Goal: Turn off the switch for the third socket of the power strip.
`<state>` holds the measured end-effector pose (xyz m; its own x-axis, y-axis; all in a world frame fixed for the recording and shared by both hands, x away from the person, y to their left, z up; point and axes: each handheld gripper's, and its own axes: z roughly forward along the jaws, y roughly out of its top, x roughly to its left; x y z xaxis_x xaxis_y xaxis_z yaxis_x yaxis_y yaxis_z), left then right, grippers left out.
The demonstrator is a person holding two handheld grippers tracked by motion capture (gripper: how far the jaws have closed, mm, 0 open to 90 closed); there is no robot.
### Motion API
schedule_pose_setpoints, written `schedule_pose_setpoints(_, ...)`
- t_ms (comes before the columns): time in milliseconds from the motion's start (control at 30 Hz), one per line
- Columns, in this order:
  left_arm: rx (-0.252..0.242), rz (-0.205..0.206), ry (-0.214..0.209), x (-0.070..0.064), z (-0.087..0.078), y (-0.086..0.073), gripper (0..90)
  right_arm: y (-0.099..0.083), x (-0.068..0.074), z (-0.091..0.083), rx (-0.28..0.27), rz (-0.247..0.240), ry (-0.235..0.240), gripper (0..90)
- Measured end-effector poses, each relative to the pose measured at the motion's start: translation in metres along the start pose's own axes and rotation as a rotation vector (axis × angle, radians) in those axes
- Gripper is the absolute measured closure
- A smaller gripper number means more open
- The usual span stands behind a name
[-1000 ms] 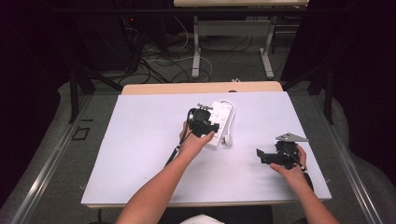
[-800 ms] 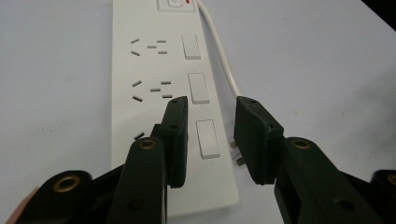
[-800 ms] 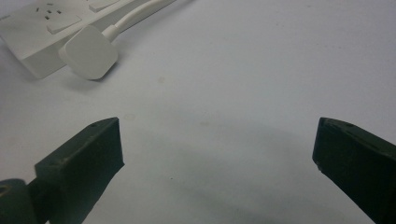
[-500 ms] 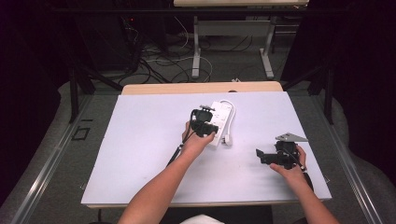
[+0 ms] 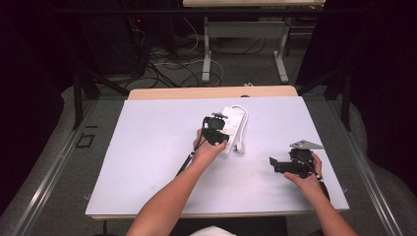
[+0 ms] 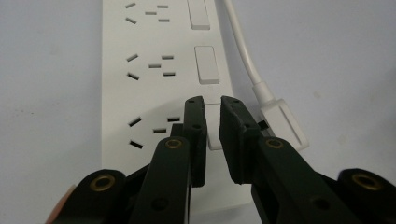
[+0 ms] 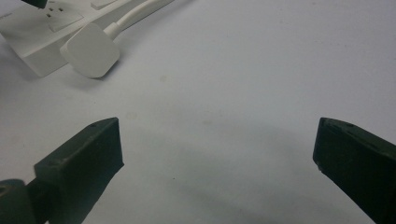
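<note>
A white power strip (image 5: 235, 119) lies on the white table cover, its cable (image 6: 243, 46) looping back to a white plug (image 5: 240, 146) beside its near end. My left gripper (image 5: 215, 129) hovers over that near end. In the left gripper view its jaws (image 6: 212, 105) stand almost together, a thin gap between them and nothing held, with the tips over the nearest rocker switch of the strip (image 6: 140, 93). My right gripper (image 5: 273, 164) rests low at the right front of the table. It is wide open (image 7: 217, 149) over bare surface, and the plug (image 7: 89, 50) lies farther off.
The white cover (image 5: 147, 147) spans the whole tabletop, with a wooden strip (image 5: 211, 92) along the far edge. Beyond the table are cables on the floor (image 5: 172, 64) and the legs of another table (image 5: 206, 54).
My left gripper has edged slightly right along the near end of the power strip. The right gripper has stayed where it was.
</note>
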<state>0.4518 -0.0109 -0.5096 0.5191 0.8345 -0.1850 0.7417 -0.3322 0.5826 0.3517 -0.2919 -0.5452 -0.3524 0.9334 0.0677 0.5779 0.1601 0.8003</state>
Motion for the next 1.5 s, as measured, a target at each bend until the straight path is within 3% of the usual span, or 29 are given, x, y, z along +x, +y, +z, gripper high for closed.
schedule_pose_setpoints(700,0.046,0.009,0.011,-0.0013,0.0079,-0.0016,85.9,0.0001,-0.0001,0.0003,-0.002,-0.006,0.005,0.9)
schedule_pose_setpoints(1500,0.047,0.001,0.011,-0.0021,0.0079,-0.0020,88.8,0.0001,-0.0001,0.0007,-0.001,-0.007,0.006,0.9)
